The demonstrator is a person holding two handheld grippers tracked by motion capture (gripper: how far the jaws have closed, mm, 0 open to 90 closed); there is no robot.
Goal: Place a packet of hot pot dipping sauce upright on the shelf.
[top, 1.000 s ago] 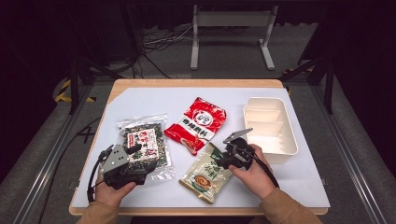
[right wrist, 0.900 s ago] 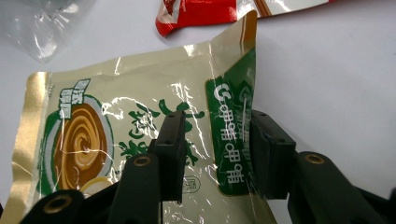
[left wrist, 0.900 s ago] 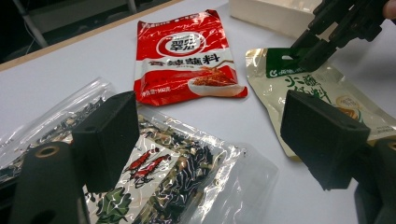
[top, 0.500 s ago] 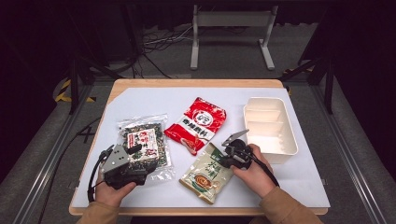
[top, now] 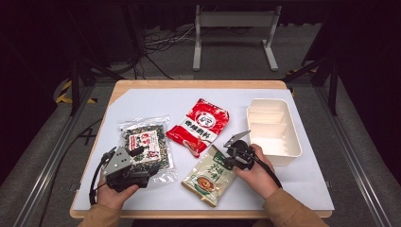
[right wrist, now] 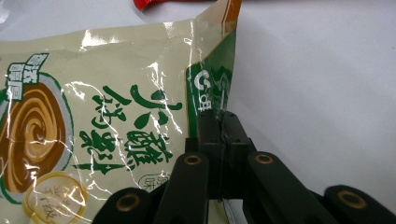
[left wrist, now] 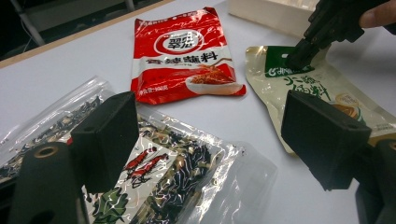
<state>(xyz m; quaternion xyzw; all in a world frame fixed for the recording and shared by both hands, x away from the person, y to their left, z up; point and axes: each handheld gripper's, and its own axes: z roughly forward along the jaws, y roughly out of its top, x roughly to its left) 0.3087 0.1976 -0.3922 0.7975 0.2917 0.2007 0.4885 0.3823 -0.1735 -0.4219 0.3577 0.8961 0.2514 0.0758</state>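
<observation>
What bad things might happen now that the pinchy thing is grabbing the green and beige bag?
The right gripper pinches only the thin edge of the green and beige packet, so the packet might slip out or its edge might tear when lifted. The packet's top corner lies close to the red packet, so dragging it could nudge that one. The white tray sits just beyond the right gripper, so a swinging packet might bump its rim.
</observation>
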